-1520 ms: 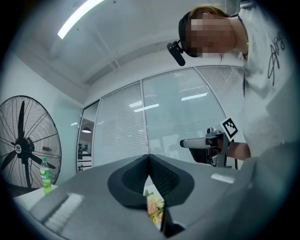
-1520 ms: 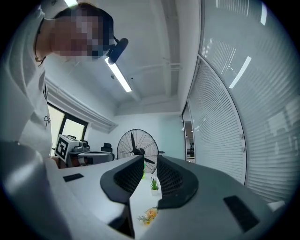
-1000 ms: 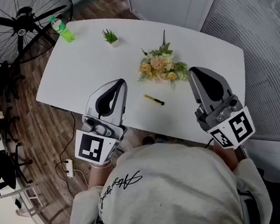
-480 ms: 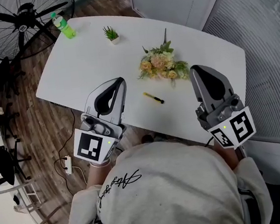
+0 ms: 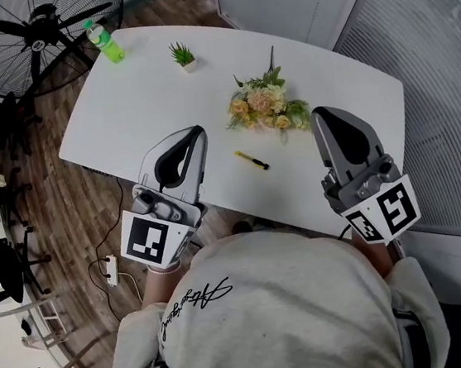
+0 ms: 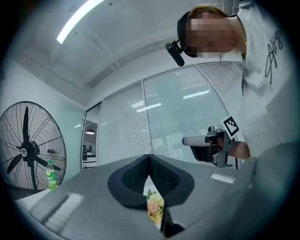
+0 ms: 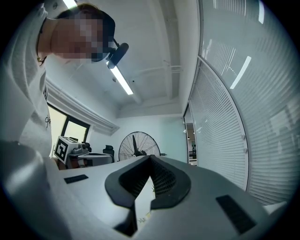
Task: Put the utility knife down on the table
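Utility knife (image 5: 253, 161) lies on table (image 5: 121, 109) just person-side of bouquet (image 5: 267, 108), long axis diagonal, btwn left gripper (image 5: 196, 137) & right gripper (image 5: 320, 120), both pressed together, empty.

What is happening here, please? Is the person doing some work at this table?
A person at the white table holds a gripper in each hand. The left gripper and the right gripper are both shut and hold nothing. The yellow-and-black utility knife lies flat on the table between them, just in front of the flower bouquet, and neither gripper touches it. So the knife looks already put down.
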The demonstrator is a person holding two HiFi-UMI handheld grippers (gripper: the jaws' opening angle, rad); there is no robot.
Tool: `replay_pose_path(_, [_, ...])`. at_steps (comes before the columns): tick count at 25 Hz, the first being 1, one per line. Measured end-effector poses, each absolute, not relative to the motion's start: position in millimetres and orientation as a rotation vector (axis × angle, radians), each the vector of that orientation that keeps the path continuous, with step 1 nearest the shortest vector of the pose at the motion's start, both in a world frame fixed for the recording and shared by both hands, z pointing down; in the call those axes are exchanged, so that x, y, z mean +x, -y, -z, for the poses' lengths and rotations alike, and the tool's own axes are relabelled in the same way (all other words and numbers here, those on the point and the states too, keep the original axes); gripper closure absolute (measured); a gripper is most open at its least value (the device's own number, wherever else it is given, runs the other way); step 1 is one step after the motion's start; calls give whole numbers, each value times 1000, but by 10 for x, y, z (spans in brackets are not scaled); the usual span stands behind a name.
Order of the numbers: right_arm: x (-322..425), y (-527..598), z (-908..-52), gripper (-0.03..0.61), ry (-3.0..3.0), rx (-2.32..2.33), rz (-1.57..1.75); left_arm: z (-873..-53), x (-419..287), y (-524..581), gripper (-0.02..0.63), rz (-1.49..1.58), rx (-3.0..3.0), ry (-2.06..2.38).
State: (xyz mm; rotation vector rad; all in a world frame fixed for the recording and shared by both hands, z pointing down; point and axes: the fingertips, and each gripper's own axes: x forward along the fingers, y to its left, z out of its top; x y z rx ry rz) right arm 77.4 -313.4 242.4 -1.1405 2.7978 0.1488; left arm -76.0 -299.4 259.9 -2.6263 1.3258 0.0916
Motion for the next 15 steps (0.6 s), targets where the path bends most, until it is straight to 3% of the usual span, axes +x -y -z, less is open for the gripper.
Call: replay_pose_path(15, [783, 3138, -2459, 578, -2795, -1148, -156, -2631, -758, 3013, 621, -97, -2624, -1335])
